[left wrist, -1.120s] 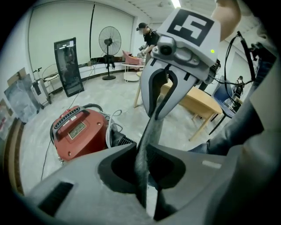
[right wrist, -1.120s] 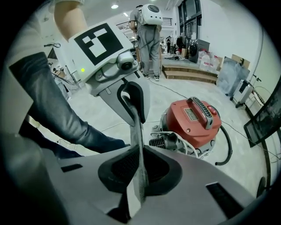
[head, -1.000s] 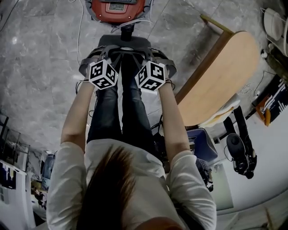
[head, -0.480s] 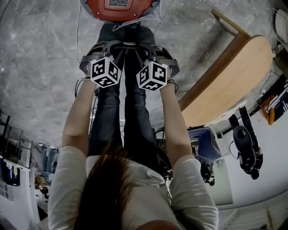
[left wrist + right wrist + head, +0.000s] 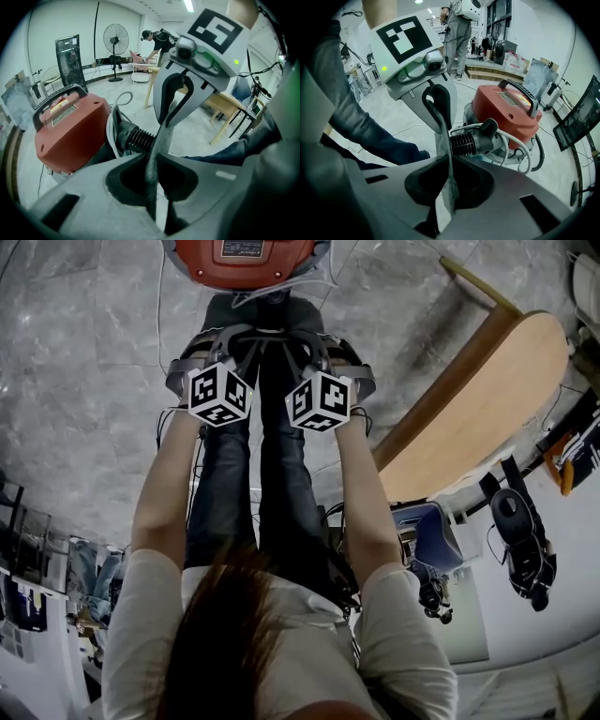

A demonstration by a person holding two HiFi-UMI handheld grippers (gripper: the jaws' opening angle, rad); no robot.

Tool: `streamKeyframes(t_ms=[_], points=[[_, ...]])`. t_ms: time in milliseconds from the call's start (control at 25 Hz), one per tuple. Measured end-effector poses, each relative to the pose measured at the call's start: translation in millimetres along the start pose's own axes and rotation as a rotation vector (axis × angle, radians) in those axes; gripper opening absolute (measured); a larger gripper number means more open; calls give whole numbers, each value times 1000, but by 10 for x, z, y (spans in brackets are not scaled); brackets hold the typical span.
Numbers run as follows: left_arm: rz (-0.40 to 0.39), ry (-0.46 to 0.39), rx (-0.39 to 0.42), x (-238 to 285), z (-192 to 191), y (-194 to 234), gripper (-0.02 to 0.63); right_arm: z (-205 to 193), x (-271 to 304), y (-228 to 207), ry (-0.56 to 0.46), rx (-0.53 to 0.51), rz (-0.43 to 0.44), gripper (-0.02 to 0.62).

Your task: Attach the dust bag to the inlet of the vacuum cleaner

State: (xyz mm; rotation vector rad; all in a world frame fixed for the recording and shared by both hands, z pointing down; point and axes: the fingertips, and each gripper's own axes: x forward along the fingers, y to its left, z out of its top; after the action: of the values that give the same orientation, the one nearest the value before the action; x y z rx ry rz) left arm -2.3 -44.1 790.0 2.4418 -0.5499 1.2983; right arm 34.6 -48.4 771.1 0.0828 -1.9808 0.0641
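**Head view.** Two forearms reach down, one to each tool: the left hand-held gripper (image 5: 211,357) and the right hand-held gripper (image 5: 328,357), side by side, each with one marker cube. Between them hangs one dark grey dust bag (image 5: 267,320), just below the one red vacuum cleaner (image 5: 246,254) at the top edge. The grey marbled floor (image 5: 84,381) lies open to the left. On the right, one wooden desk (image 5: 478,399) stands well apart from the arms.

**Left gripper view.** The left hand-held gripper's jaws are pressed together on a thin grey strip of the dust bag. The strip runs up to the right hand-held gripper opposite, which pinches it too. The vacuum cleaner sits on the floor at the left, one black ribbed fitting (image 5: 136,138) jutting from it just behind the strip. Whether they touch I cannot tell. Far back are one standing fan (image 5: 116,40) and one person (image 5: 157,42) bent over a table.

**Right gripper view.** The right hand-held gripper's jaws are clamped on the same fabric edge. The ribbed fitting lies just beyond, and a white cable (image 5: 520,145) loops round the vacuum cleaner's base. Bare floor spreads behind it to a low step.
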Motion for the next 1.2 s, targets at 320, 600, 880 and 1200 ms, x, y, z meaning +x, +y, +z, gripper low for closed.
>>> streamKeyframes(t_ms=[320,600,880,1200], points=[[36,-18,-48,-9,64,65,55,20,-14,-153,15,-39,-11,32],[63,-19,-109,6,68,105,57,37,33,-278,30,-59,-10,37],[68,11,-124,-51,77,222,87,55,10,-196,-18,110,-45,35],[64,-10,-144,-94,164,221,95,37,-60,-244,-15,217,-101,41]])
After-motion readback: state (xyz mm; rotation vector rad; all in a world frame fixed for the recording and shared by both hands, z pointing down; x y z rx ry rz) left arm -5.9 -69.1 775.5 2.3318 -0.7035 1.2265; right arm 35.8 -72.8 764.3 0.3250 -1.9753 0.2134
